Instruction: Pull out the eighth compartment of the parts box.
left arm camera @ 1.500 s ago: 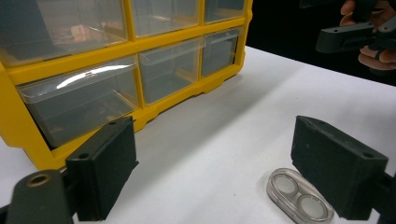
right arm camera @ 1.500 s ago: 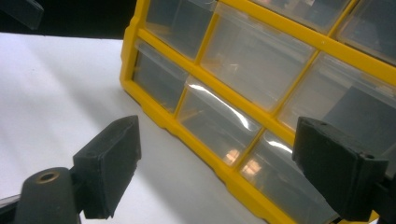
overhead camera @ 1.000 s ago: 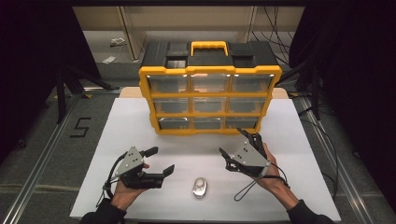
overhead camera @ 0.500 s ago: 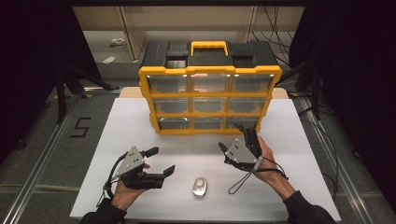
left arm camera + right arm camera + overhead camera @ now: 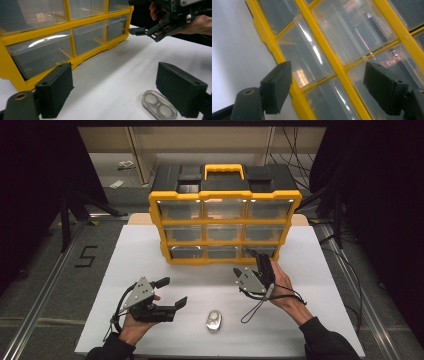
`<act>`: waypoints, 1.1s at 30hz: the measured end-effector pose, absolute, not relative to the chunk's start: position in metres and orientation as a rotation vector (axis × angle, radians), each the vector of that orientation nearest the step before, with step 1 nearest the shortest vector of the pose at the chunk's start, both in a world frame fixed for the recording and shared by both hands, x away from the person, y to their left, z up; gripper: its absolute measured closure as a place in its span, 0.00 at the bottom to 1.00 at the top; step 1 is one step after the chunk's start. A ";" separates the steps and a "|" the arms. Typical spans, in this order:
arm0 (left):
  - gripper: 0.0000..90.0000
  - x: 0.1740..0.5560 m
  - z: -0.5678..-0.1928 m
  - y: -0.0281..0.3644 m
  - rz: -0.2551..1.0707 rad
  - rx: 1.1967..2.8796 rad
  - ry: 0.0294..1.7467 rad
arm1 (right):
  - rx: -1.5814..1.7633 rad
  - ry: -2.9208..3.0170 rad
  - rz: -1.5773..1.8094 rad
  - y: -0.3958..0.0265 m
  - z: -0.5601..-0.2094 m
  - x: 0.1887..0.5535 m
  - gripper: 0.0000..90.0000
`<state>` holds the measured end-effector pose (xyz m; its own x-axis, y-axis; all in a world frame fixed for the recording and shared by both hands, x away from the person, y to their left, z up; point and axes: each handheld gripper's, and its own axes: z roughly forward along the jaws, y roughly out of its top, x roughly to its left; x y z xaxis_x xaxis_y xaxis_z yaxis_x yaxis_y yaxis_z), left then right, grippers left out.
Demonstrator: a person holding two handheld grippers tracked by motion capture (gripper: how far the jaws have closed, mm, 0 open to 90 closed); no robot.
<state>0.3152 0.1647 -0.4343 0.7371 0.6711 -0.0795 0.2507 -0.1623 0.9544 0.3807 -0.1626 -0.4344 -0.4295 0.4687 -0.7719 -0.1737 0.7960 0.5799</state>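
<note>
partly cut off, drawer cabinet (image 5: 342, 75), clear drawers' contents unreadable

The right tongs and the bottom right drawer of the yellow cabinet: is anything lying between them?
No. In the high view, the right tongs point at the bottom right drawer, with nothing in between.

White table (image 5: 145, 250), small clear two-cell case (image 5: 214, 320), floor marking "5" (image 5: 86, 256)
</note>
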 end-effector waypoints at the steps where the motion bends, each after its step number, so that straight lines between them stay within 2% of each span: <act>1: 0.16 0.315 -0.434 0.165 0.435 1.737 0.733 | 0.217 1.880 0.723 -0.162 -0.435 0.382 0.27; 18: 0.16 0.315 -0.434 0.165 0.434 1.737 0.731 | 0.116 1.844 0.603 -0.153 -0.445 0.399 0.30; 33: 0.16 0.315 -0.434 0.165 0.435 1.733 0.730 | 0.038 1.796 0.525 -0.143 -0.455 0.412 0.36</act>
<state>0.3148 0.1648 -0.4339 0.7382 0.6698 -0.0801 0.2477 -0.1587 0.9557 0.4117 -0.1433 -0.4552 -0.2959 0.2935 -0.9090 -0.2427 0.8973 0.3687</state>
